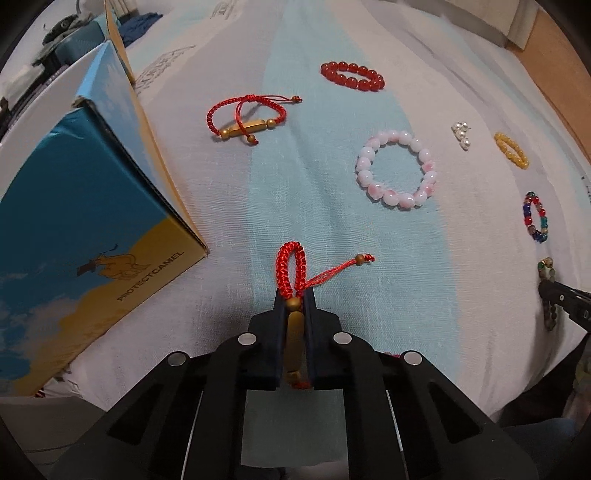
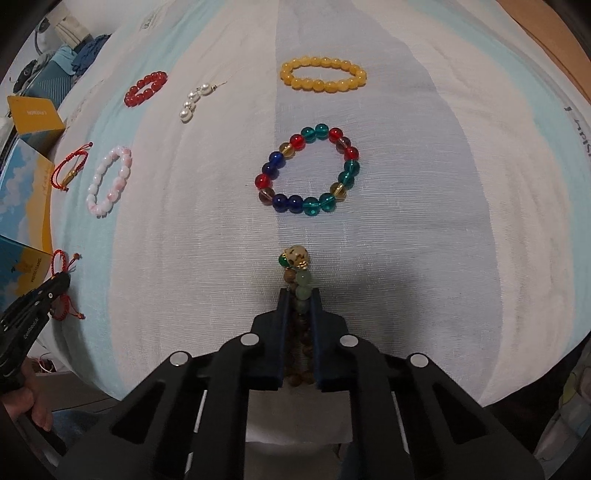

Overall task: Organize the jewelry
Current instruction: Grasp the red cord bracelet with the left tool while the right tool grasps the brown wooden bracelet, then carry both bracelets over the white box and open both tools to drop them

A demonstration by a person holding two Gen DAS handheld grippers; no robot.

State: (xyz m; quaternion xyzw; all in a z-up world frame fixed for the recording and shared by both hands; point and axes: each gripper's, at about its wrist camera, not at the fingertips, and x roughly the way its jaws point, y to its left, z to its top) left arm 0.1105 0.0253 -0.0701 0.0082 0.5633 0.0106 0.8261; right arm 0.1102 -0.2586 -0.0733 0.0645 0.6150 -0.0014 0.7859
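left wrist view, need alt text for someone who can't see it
The left gripper is shut on a red braided cord bracelet with a gold tube bead, above a pale cloth. Beyond lie a matching red cord bracelet, a pink-and-white bead bracelet and a red bead bracelet; a blue-and-yellow box stands left.

Surface covered w/ thin cloth (image 2: pixel 406 240), white w/ pale blue stripes, creased. Upper right of frame: bare tan tabletop (image 1: pixel 554 62). Upper left: cluttered shelf (image 1: pixel 55 33) w/ dark blurry stuff. Light dim, soft shadows bottom center.
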